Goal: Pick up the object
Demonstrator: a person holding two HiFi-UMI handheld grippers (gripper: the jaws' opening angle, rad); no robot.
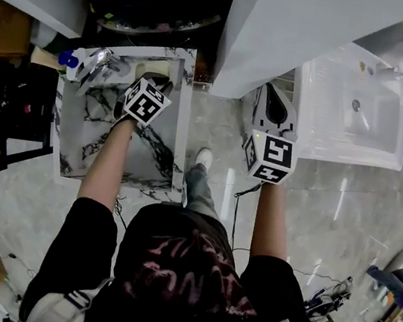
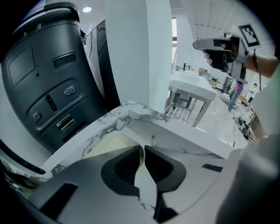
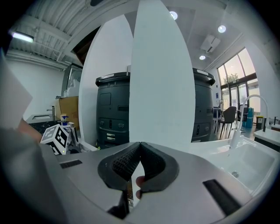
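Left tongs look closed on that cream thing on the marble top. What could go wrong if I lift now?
1. The left tongs pinch only the thin edge of the cream object, near their tips, so it may swing or slip out when lifted.
2. The marble top's raised rim stands close behind the object, so a tilted lift might catch it there.

Head view looks steeply down; left gripper view shares the marble counter (image 1: 72, 149), close.

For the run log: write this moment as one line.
left gripper: shut on cream object edge | right gripper: shut, empty | cream object: on marble tray
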